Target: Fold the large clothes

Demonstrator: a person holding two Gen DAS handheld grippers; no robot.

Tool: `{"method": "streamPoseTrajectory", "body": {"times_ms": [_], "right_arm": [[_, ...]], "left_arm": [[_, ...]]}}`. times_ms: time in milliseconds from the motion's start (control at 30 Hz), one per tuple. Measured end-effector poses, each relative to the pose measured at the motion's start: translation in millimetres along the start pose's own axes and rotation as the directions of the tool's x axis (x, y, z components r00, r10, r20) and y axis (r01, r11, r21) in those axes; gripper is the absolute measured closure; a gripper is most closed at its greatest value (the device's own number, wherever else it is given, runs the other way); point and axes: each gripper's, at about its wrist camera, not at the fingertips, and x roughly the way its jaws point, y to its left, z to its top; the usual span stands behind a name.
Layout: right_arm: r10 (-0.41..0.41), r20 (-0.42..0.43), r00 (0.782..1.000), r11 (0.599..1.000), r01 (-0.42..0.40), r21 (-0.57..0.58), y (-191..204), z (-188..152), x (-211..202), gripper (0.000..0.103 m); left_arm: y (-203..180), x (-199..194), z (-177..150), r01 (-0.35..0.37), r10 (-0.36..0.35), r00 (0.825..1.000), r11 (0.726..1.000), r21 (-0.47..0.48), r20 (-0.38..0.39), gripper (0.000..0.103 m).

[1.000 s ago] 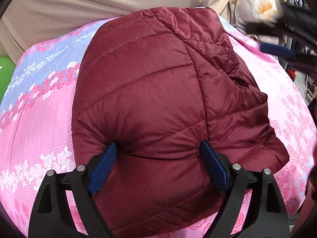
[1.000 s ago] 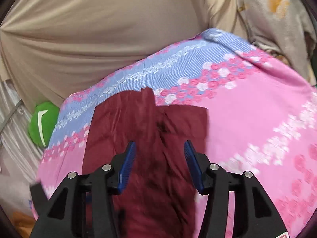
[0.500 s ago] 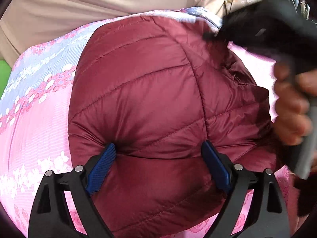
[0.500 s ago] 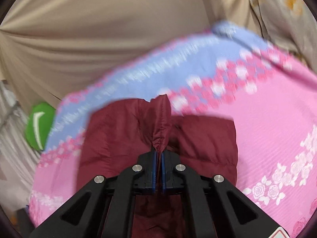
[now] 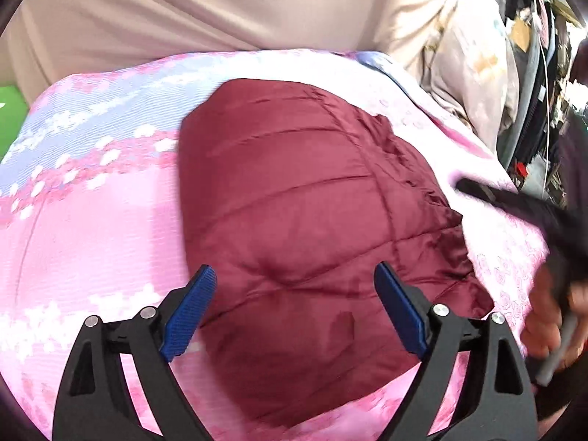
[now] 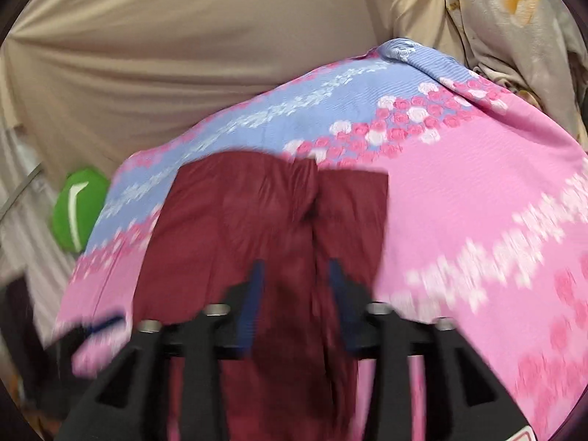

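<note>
A maroon quilted puffer jacket [image 5: 301, 213] lies folded in a compact bundle on a pink and blue floral bedsheet [image 5: 92, 228]. My left gripper [image 5: 294, 305] is open and empty, its blue pads just above the jacket's near end. In the right wrist view the jacket [image 6: 257, 220] lies flat, with a crease down its middle. My right gripper [image 6: 296, 294] is open over that crease and holds nothing. The right gripper also shows in the left wrist view [image 5: 514, 205], held by a hand at the jacket's right edge.
A beige fabric backdrop [image 6: 183, 55] rises behind the bed. A pale floral quilt [image 6: 514, 18] is piled at the back right. A green object [image 6: 77, 209] sits off the bed's left edge. Cluttered dark items [image 5: 544, 73] stand to the far right.
My right gripper shut on a fold of the jacket, then opened and let it go; the fold now lies flat. My left gripper has lifted off the jacket and pulled back.
</note>
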Motion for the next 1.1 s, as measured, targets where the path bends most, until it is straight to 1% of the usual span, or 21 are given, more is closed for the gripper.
{"method": "streamPoseTrajectory", "body": {"times_ms": [33, 133, 167, 233, 300, 333, 400, 433, 500, 567, 600, 667, 700, 733, 800, 833, 900, 933, 967, 1033, 1100], "right_arm": [[0.001, -0.02, 1.0, 1.0, -0.001, 0.002, -1, -16, -8, 0.05], [0.003, -0.061, 0.998, 1.0, -0.002, 0.028, -5, -47, -13, 0.05], [0.025, -0.078, 0.997, 0.999, -0.021, 0.048, -7, -59, -11, 0.05], [0.042, -0.093, 0.995, 0.997, -0.037, 0.064, -7, -68, -6, 0.05], [0.054, -0.096, 0.994, 0.995, -0.046, 0.084, -9, -74, -4, 0.056], [0.074, -0.092, 0.993, 0.992, -0.063, 0.109, -11, -73, -5, 0.059], [0.114, -0.075, 0.991, 0.985, -0.102, 0.14, -14, -70, -8, 0.064], [0.133, -0.067, 0.989, 0.982, -0.122, 0.141, -15, -68, -10, 0.067], [0.136, -0.073, 0.988, 0.983, -0.126, 0.13, -14, -66, -8, 0.074], [0.125, -0.083, 0.989, 0.986, -0.115, 0.117, -13, -66, -3, 0.092], [0.121, -0.08, 0.989, 0.987, -0.111, 0.117, -13, -66, -4, 0.094], [0.12, -0.034, 0.992, 0.986, -0.115, 0.119, -14, -65, -16, 0.098], [0.106, -0.001, 0.994, 0.988, -0.106, 0.112, -12, -63, -25, 0.098], [0.086, 0.02, 0.996, 0.991, -0.087, 0.103, -11, -63, -33, 0.099], [0.036, 0.03, 0.999, 0.995, -0.038, 0.092, -10, -64, -40, 0.101], [0.008, 0.02, 1.0, 0.996, -0.009, 0.088, -12, -66, -38, 0.102], [-0.061, -0.053, 0.997, 0.994, 0.065, 0.085, -23, -76, -17, 0.102], [-0.079, -0.094, 0.992, 0.992, 0.088, 0.094, -30, -82, -3, 0.102], [-0.075, -0.142, 0.987, 0.989, 0.092, 0.114, -39, -89, 13, 0.102], [-0.078, -0.15, 0.986, 0.988, 0.096, 0.12, -41, -91, 20, 0.102], [-0.098, -0.153, 0.983, 0.99, 0.112, 0.088, -36, -87, 17, 0.101]], "left_arm": [[5, -3, -3, 0.004, -0.004, 1.0, 1.0, -0.011, -0.01, 0.017], [8, -6, -17, 0.01, -0.011, 0.999, 1.0, -0.012, -0.037, 0.017], [5, -5, -20, 0.016, -0.016, 0.999, 1.0, -0.004, -0.047, 0.017], [1, -9, -33, 0.035, -0.033, 0.996, 0.999, 0.013, -0.079, 0.017], [-1, -8, -42, 0.057, -0.054, 0.992, 0.998, 0.025, -0.111, 0.017], [0, -8, -49, 0.066, -0.062, 0.99, 0.997, 0.027, -0.127, 0.017], [1, -7, -61, 0.046, -0.04, 0.99, 0.998, 0.04, -0.135, 0.017], [2, -3, -66, 0.013, -0.006, 0.99, 0.999, 0.047, -0.141, 0.017], [6, 7, -72, -0.009, 0.015, 0.987, 0.999, 0.037, -0.158, 0.017], [9, 17, -77, -0.028, 0.036, 0.979, 0.999, 0.043, -0.198, 0.028], [10, 19, -79, -0.037, 0.047, 0.977, 0.998, 0.053, -0.206, 0.033], [16, 19, -81, -0.054, 0.064, 0.976, 0.997, 0.053, -0.21, 0.043], [20, 15, -79, -0.056, 0.061, 0.978, 0.998, 0.033, -0.202, 0.051], [26, 13, -78, -0.047, 0.046, 0.98, 0.999, 0.0, -0.195, 0.055], [36, 11, -74, -0.024, 0.012, 0.981, 0.998, -0.058, -0.193, 0.065], [38, 15, -75, -0.045, 0.032, 0.98, 0.997, -0.06, -0.197, 0.066], [42, 21, -77, -0.053, 0.036, 0.977, 0.996, -0.075, -0.208, 0.066], [41, 21, -76, -0.056, 0.041, 0.978, 0.996, -0.067, -0.202, 0.066], [40, 22, -75, -0.064, 0.05, 0.978, 0.996, -0.061, -0.201, 0.066], [37, 21, -74, -0.077, 0.067, 0.976, 0.996, -0.043, -0.207, 0.066], [37, 15, -73, -0.063, 0.052, 0.976, 0.997, -0.043, -0.211, 0.066]]}}
